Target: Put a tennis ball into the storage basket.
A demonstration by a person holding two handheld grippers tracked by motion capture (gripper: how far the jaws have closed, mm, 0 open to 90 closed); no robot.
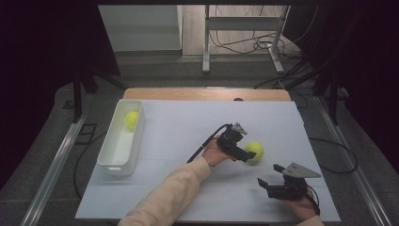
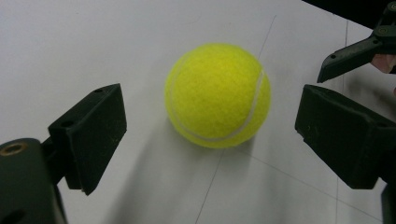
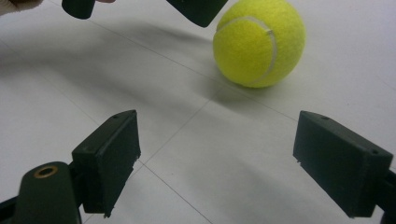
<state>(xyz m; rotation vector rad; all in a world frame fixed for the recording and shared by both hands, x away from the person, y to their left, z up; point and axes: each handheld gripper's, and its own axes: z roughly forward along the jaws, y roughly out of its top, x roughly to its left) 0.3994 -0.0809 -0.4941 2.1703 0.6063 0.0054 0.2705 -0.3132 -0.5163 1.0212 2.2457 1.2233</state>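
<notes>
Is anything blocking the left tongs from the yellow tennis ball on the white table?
Nothing visible does. The yellow felt tennis ball lies on the bare white table, just ahead of the open left tongs, with clear surface between.

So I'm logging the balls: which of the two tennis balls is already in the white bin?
The tennis ball in the white bin at the table's left. The other tennis ball lies on the white tabletop between the left gripper's open jaws.

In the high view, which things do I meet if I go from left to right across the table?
White bin with a tennis ball inside → left hand-held gripper → second tennis ball on the table → right hand-held gripper.
</notes>
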